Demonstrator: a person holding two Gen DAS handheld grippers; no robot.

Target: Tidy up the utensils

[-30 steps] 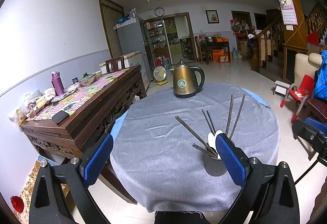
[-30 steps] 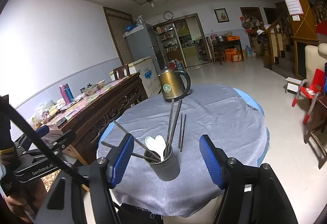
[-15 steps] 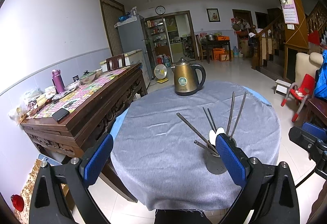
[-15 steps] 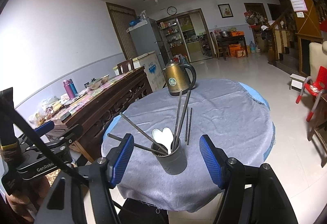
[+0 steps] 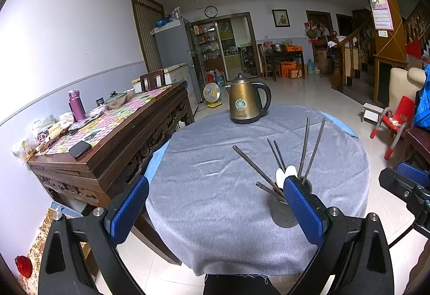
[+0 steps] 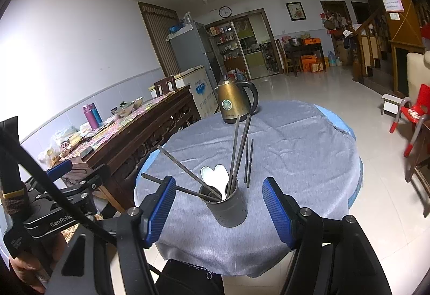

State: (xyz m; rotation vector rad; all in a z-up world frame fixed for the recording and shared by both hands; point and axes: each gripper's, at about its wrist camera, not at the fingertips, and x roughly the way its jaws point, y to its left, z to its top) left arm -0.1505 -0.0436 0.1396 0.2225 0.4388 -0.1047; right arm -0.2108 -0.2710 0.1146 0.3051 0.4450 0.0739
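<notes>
A dark grey utensil holder (image 6: 227, 210) stands near the front edge of the round table (image 6: 295, 149). It holds two white spoons (image 6: 215, 174) and several dark chopsticks (image 6: 236, 149). One chopstick pair (image 6: 248, 160) lies on the cloth just behind it. The holder also shows in the left wrist view (image 5: 282, 211), partly hidden behind my left gripper's right finger. My right gripper (image 6: 219, 210) is open and empty, held in front of the holder. My left gripper (image 5: 215, 210) is open and empty, to the left of the holder.
A gold kettle (image 6: 235, 102) stands at the table's far side. A long wooden sideboard (image 5: 107, 133) with bottles and dishes stands left of the table. A red child's chair (image 5: 392, 123) stands at the right. The tiled floor (image 6: 309, 85) lies beyond.
Both grippers have drawn back a little from the table and risen slightly. The holder and utensils have not moved. Both stay open.
</notes>
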